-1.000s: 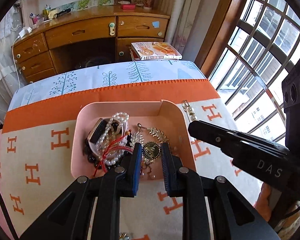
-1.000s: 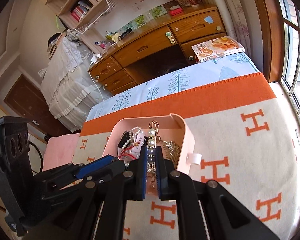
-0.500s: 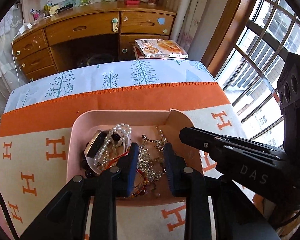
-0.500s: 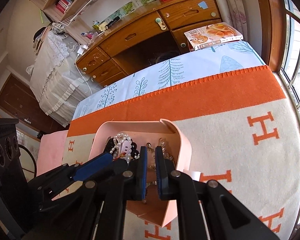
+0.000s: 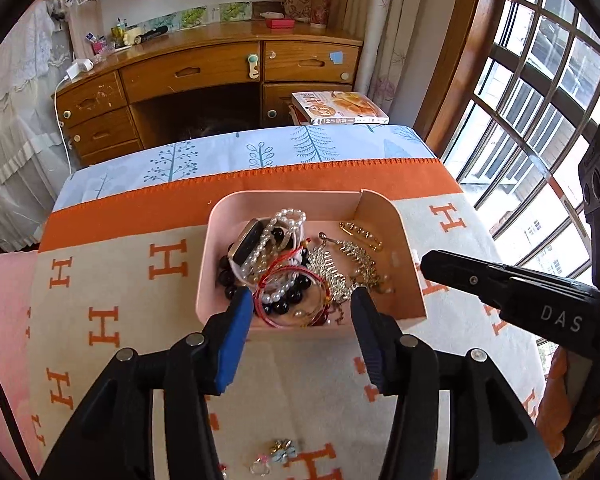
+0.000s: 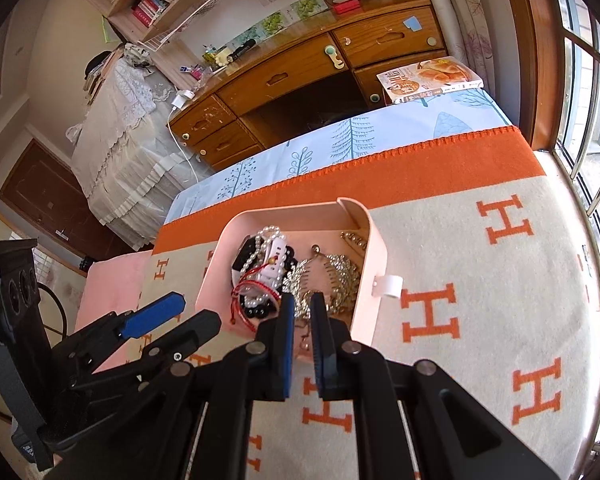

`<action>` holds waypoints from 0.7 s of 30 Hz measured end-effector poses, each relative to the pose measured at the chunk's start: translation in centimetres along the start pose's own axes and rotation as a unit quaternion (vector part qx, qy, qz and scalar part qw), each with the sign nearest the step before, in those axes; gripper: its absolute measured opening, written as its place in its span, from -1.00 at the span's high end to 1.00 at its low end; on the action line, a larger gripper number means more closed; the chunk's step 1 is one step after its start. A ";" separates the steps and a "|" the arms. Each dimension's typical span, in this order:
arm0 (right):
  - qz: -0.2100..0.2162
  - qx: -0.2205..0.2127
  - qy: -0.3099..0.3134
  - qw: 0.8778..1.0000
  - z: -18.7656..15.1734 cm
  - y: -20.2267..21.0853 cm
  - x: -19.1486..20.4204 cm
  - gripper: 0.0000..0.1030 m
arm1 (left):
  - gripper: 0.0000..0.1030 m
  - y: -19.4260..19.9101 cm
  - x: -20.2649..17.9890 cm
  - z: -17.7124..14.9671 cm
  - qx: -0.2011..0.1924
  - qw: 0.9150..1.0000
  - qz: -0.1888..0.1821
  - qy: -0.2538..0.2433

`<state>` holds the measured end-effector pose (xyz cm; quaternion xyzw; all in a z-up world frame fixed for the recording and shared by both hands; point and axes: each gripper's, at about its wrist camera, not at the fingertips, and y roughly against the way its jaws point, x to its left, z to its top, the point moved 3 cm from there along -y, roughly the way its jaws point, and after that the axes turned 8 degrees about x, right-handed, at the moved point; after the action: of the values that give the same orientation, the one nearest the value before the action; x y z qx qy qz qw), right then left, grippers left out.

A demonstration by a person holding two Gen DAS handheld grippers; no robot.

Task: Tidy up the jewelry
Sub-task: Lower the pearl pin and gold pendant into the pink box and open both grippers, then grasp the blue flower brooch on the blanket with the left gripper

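Blanket (image 5: 112, 280) cream with orange H letters and a wide orange border, soft woven look, spread under everything; blue tree-print sheet (image 5: 260, 152) past its far edge. Wooden desk (image 5: 204, 68) with drawers well beyond the fingers, a book (image 5: 340, 109) just beside its right end.

Pink tray (image 5: 388, 216), rounded-corner rectangle, smooth matte plastic, sits directly ahead of the left fingertips; small white tab on its right outer wall in the right wrist view. Inside, a tangled heap: pearl strand (image 5: 278, 226) looped over a watch (image 5: 246, 242) with white strap at the left-far part; black bead bracelet (image 5: 288, 298) and red cord bracelet (image 5: 278, 276) at the near-left, just ahead of the left fingertip; silver leaf-shaped comb piece (image 5: 330, 268) in the middle; gold pin (image 5: 362, 232) at the far right of the tray floor. Pieces overlap and touch.

Left gripper (image 5: 302, 300) angled down over the tray's near wall, fingers spread wide, blue pad inner faces showing, tips just over the near jewelry, nothing between them. Right gripper (image 6: 300, 304) tilted down into the tray's near-right part, fingers close with a narrow gap; silver pieces show in the gap, cannot tell if anything is pinched. From the left view its black body reaches in from the right, tip at the tray's right wall.

Small bow-shaped trinket (image 5: 284, 449) and a clear ring-like piece (image 5: 260, 466) lie on the blanket behind the left fingertips, outside the tray.
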<state>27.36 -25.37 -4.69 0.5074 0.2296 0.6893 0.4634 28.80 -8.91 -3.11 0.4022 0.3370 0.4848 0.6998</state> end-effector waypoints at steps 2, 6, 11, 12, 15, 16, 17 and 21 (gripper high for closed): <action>-0.001 -0.001 0.012 1.000 -1.2 0.6 0.9 0.84 | 0.04 1.0 0.5 -1.4 -0.004 1.000 0.006 -0.002; -0.008 -0.002 0.034 0.999 -3.9 1.7 2.6 0.84 | 0.03 2.8 1.5 -4.5 -0.004 1.000 0.016 -0.007; -0.009 0.004 0.052 0.999 -7.3 2.5 4.7 0.84 | 0.02 4.8 3.3 -8.3 -0.001 1.000 0.023 -0.003; -0.008 0.005 0.054 0.999 -7.9 2.6 5.0 0.84 | 0.01 5.1 3.6 -9.1 0.000 1.000 0.022 -0.001; -0.007 0.010 0.063 0.998 -9.7 2.9 6.2 0.84 | -0.07 6.3 4.6 -11.1 -0.003 1.000 0.021 0.003; -0.006 0.011 0.066 0.998 -10.3 3.0 6.6 0.84 | -0.10 6.7 4.9 -11.8 -0.006 1.000 0.022 0.005; -0.004 0.011 0.068 0.998 -10.8 3.1 7.0 0.84 | -0.12 7.0 5.2 -12.4 -0.008 1.000 0.024 0.006; -0.003 0.011 0.082 0.997 -12.9 3.4 8.6 0.84 | -0.13 7.6 5.9 -14.8 -0.008 1.000 0.019 0.013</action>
<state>13.73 -17.44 -2.76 0.4538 0.2753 0.7246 0.4395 14.68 1.78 -3.47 0.3962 0.3348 0.5059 0.6892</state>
